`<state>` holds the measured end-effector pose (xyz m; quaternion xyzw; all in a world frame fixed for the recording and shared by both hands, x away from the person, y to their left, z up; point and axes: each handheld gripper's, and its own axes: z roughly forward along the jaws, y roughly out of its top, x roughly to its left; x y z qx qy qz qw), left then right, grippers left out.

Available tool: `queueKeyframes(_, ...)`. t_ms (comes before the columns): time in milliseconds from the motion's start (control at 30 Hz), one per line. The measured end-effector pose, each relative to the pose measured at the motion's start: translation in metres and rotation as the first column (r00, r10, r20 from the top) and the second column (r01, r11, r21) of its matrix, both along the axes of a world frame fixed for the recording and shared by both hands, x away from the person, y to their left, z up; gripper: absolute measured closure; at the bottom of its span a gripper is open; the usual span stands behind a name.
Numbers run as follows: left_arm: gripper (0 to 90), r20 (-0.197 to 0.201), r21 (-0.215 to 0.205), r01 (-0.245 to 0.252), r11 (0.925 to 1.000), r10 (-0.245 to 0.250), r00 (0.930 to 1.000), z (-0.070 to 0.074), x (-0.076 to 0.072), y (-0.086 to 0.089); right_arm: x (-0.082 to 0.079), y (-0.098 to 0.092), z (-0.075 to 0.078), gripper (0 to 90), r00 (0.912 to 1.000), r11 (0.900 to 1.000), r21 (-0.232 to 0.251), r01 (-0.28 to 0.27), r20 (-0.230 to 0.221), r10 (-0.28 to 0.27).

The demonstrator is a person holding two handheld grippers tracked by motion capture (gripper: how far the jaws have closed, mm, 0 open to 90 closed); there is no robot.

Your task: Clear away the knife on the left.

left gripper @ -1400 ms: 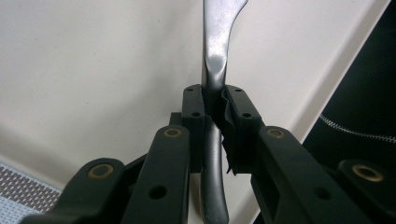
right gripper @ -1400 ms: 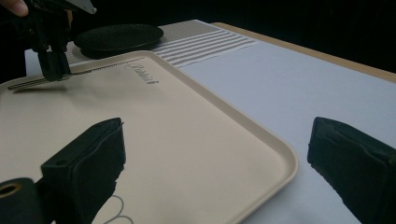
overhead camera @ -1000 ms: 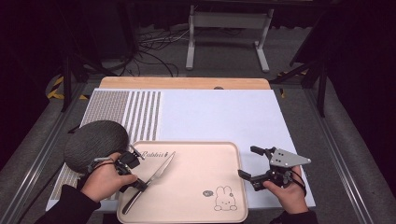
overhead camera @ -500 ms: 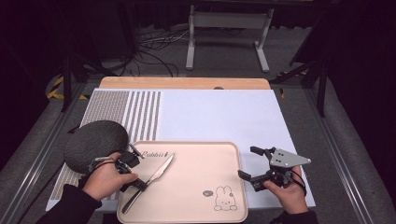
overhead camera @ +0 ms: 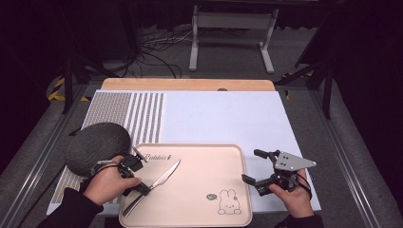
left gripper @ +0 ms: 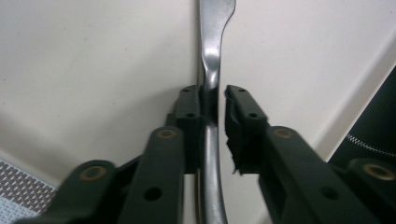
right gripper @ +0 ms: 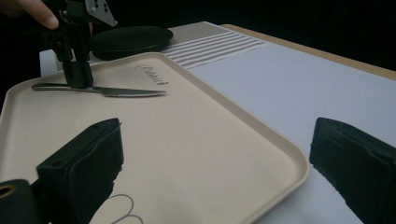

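Here, table knife (overhead camera: 157,186) flat on the beige tray (overhead camera: 209,156), handle between the just-opening left claw (overhead camera: 135,175) jaws, right pad clear of it, right claw (overhead camera: 256,166) spread beside the tray.

Black claws (overhead camera: 256,167), dark sleeves (overhead camera: 71,211)

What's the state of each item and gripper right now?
knife: lying flat on the tray, handle between the left jaws.
tray: flat on the mat, holding just the knife.
dark round pad: on the table left of the tray, untouched.
left gripper: jaws have just been opening; one pad stands off the handle.
right gripper: open, empty, beside the tray's right edge.
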<state>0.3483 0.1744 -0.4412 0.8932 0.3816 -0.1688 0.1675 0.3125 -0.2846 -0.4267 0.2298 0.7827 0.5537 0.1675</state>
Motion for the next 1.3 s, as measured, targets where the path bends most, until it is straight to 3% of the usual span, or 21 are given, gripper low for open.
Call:
queueKeyframes(100,63.0,0.027,0.002,-0.001,1.0,0.001,0.9996,0.002,-0.001,-0.002,0.0,0.0,0.0,3.8,1.0,1.0,0.002,-0.004,0.002,0.004)
queueKeyframes(133,51.1,0.041,0.006,0.009,0.9999,-0.009,0.9991,0.003,-0.002,-0.003,0.0,0.0,0.0,3.8,1.0,1.0,0.002,-0.003,0.002,0.003)
queueKeyframes(167,51.1,0.064,0.003,0.009,1.0,-0.009,0.9979,0.005,-0.003,-0.004,0.0,0.0,0.0,3.8,1.0,1.0,0.002,-0.003,0.002,0.003)
queueKeyframes(267,30.5,0.146,0.006,0.041,0.9991,-0.042,0.9884,0.011,-0.004,-0.006,0.0,0.0,0.0,3.8,1.0,1.0,0.001,0.0,0.002,0.0)
queueKeyframes(333,22.7,0.207,-0.014,0.074,0.9971,-0.07,0.9759,0.015,-0.004,-0.008,0.0,0.0,0.0,3.8,1.0,1.0,0.0,0.0,0.003,0.0)
queueKeyframes(467,19.9,0.296,-0.046,0.126,0.9909,-0.107,0.9492,0.022,-0.005,-0.012,0.0,0.0,0.0,3.8,1.0,1.0,0.002,-0.001,0.004,0.001)
queueKeyframes(533,24.2,0.418,-0.078,0.197,0.9773,-0.147,0.8964,0.026,-0.007,-0.015,0.0,0.0,0.0,3.8,1.0,1.0,0.002,-0.001,0.003,0.001)
queueKeyframes(567,28.7,0.418,-0.078,0.197,0.9773,-0.147,0.8964,0.026,-0.007,-0.015,0.0,0.0,0.0,3.8,1.0,1.0,0.002,-0.001,0.003,0.001)
queueKeyframes(600,34.1,0.438,-0.083,0.216,0.9729,-0.159,0.885,0.027,-0.008,-0.016,0.0,0.0,0.0,3.8,1.0,1.0,0.003,-0.003,0.003,0.003)
queueKeyframes(633,37.8,0.483,-0.118,0.264,0.9573,-0.177,0.8576,0.029,-0.008,-0.017,0.0,0.0,0.0,3.8,1.0,1.0,0.003,-0.002,0.003,0.002)
queueKeyframes(767,55.5,0.523,-0.14,0.339,0.9304,-0.221,0.8232,0.029,-0.009,-0.02,0.0,0.0,0.0,3.8,1.0,1.0,0.001,-0.001,0.002,0.001)
queueKeyframes(800,64.4,0.512,-0.139,0.352,0.9257,-0.237,0.8258,0.029,-0.01,-0.021,0.0,0.0,0.0,3.8,1.0,1.0,0.001,-0.001,0.002,0.001)
queueKeyframes(833,73.3,0.51,-0.136,0.375,0.9169,-0.26,0.8201,0.028,-0.01,-0.022,0.0,0.0,0.0,3.8,1.0,1.0,0.001,-0.001,0.002,0.001)
queueKeyframes(867,82.1,0.51,-0.136,0.375,0.9169,-0.26,0.8201,0.028,-0.01,-0.022,0.0,0.0,0.0,3.8,1.0,1.0,0.001,-0.001,0.002,0.001)
queueKeyframes(900,89.8,0.521,-0.119,0.398,0.9098,-0.284,0.8051,0.027,-0.011,-0.023,0.0,0.0,0.0,3.8,1.0,1.0,0.001,0.0,0.002,0.0)
queueKeyframes(933,90.0,0.529,-0.081,0.446,0.8912,-0.341,0.7773,0.023,-0.011,-0.027,0.0,0.0,0.0,3.8,1.0,1.0,0.0,-0.001,0.002,0.001)
queueKeyframes(967,90.0,0.522,-0.078,0.464,0.8824,-0.361,0.7727,0.021,-0.011,-0.029,0.0,0.0,-0.001,3.8,1.0,1.0,0.0,-0.001,0.002,0.001)
queueKeyframes(1033,90.0,0.504,-0.082,0.484,0.8711,-0.383,0.7742,0.016,-0.009,-0.032,0.0,0.0,-0.001,3.8,1.0,1.0,0.0,-0.001,0.002,0.001)
queueKeyframes(1233,90.0,0.465,-0.067,0.486,0.8712,-0.404,0.788,0.008,-0.007,-0.037,0.001,0.0,-0.001,3.8,1.0,1.0,0.001,-0.001,0.002,0.001)
queueKeyframes(1267,90.0,0.467,-0.058,0.49,0.8695,-0.411,0.7833,0.007,-0.007,-0.037,0.001,0.0,-0.001,3.8,1.0,1.0,0.003,-0.002,0.002,0.002)
queueKeyframes(1300,90.0,0.457,-0.043,0.489,0.871,-0.418,0.785,0.006,-0.007,-0.037,0.001,0.0,-0.001,3.8,1.0,1.0,0.002,-0.003,0.001,0.003)
